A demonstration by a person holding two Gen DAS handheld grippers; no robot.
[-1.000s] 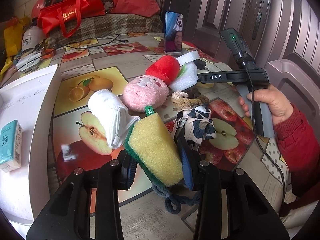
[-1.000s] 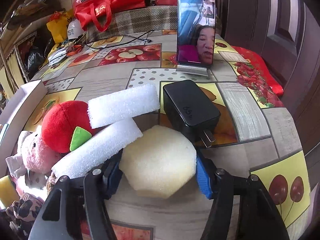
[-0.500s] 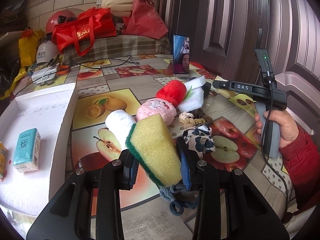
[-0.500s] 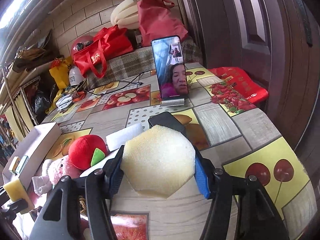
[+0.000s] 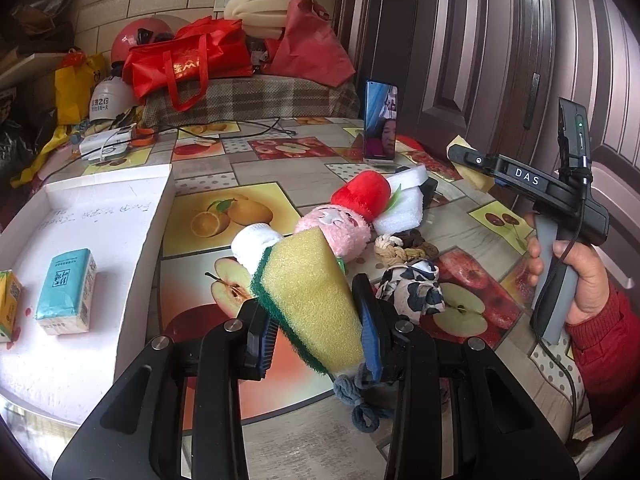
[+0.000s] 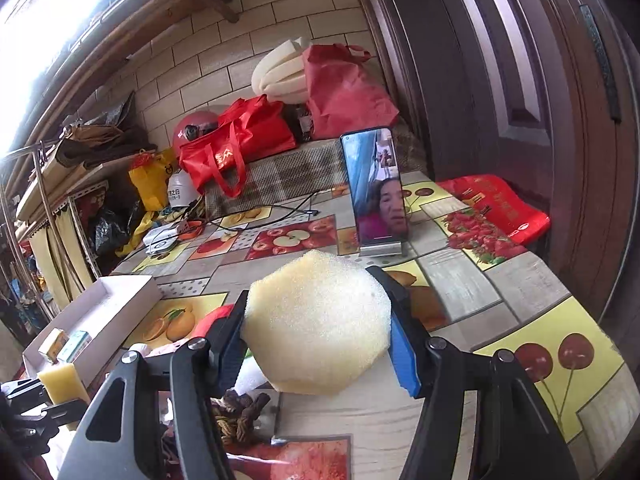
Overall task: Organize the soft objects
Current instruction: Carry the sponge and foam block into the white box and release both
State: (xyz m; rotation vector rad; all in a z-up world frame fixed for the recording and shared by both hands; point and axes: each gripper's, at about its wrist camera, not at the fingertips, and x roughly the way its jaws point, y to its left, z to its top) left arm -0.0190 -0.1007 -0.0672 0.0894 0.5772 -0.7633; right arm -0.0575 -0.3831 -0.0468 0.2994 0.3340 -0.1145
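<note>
The table point(image 5: 256, 160) wears a fruit-print cloth and carries a loose pile of soft things near its middle: a pink plush point(image 5: 334, 230) with a red plush point(image 5: 362, 194) touching its far side, white foam blocks point(image 5: 402, 208) against the red one, a rolled white sock point(image 5: 252, 242) just beside the pink one, a braided rope knot point(image 5: 394, 248), a black-and-white patterned cloth point(image 5: 412, 290) and a grey knotted cord point(image 5: 360, 404) nearest the camera. A white box point(image 5: 100, 208) lies at the left edge of the table, holding a teal tissue pack point(image 5: 66, 292) and a yellow carton point(image 5: 8, 304) side by side. At the far side a phone point(image 6: 376, 192) stands upright on a stand, screen lit, with red bags point(image 6: 240, 140) heaped behind it. The left gripper point(image 5: 316, 328) has its jaws closed on a yellow sponge point(image 5: 312, 296) with a green scouring layer, held tilted above the table in front of the pile, hiding part of the sock and pink plush. The right gripper point(image 6: 320, 324) has its jaws set fairly wide and pressed against both sides of a pale foam piece point(image 6: 318, 324), many-sided in outline, raised off the table; it blocks the view of the pile behind. The right hand point(image 5: 576, 276) grips that tool's handle.
</note>
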